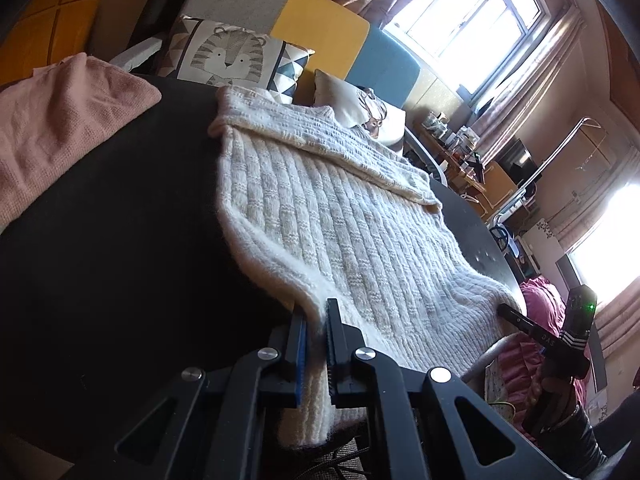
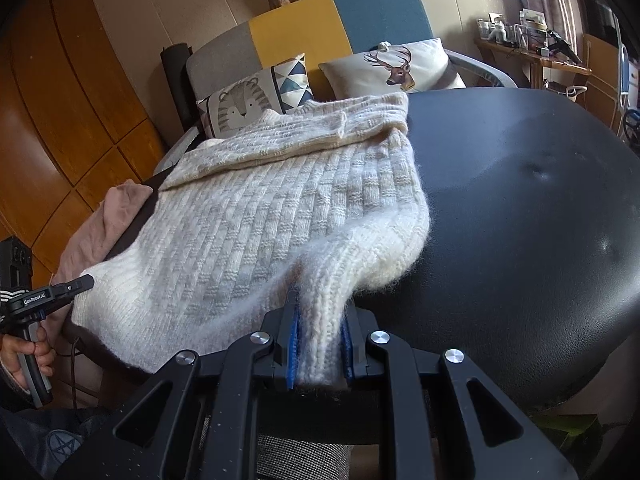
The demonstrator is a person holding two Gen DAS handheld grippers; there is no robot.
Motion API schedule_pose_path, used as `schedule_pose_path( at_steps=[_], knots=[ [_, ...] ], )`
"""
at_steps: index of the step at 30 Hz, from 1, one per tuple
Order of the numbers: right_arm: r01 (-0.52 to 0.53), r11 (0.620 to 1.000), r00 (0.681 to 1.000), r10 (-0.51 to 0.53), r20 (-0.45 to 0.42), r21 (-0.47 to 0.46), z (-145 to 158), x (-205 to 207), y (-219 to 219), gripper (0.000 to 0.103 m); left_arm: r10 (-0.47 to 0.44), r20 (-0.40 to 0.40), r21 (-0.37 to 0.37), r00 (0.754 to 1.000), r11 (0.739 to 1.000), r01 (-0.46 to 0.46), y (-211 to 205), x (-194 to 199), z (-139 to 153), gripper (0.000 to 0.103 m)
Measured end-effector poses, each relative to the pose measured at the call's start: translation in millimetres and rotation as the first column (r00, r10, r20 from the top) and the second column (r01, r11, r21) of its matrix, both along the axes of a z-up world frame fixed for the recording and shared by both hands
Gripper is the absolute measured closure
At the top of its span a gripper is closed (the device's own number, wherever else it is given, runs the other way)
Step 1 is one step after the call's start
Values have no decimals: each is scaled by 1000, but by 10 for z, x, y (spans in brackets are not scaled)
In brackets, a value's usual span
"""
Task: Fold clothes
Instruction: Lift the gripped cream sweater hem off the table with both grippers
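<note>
We have the cream knit sweater [image 1: 340, 216] spread on the black table [image 2: 520, 200], left gripper [image 1: 316, 320] and right gripper [image 2: 318, 320] each clamped on a hem corner; probably we lift evenly, carrying both toward the collar.

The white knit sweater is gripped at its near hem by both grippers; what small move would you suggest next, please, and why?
Probably lift the hem and carry it toward the collar: the left gripper and right gripper each pinch a hem corner of the white knit sweater, which lies flat on the black table.
</note>
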State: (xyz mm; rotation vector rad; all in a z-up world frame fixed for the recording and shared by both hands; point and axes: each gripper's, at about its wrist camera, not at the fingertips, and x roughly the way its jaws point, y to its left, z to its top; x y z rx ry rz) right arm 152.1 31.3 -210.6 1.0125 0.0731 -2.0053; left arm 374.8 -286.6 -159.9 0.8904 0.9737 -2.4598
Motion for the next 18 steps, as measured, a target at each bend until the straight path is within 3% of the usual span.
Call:
schedule_pose_path(
  at_steps=[18],
  knots=[
    [-33,999,999,33,-20,-34,209,87,67,85,39,-62,-6,997,999,-40,48,195,154,96]
  ],
)
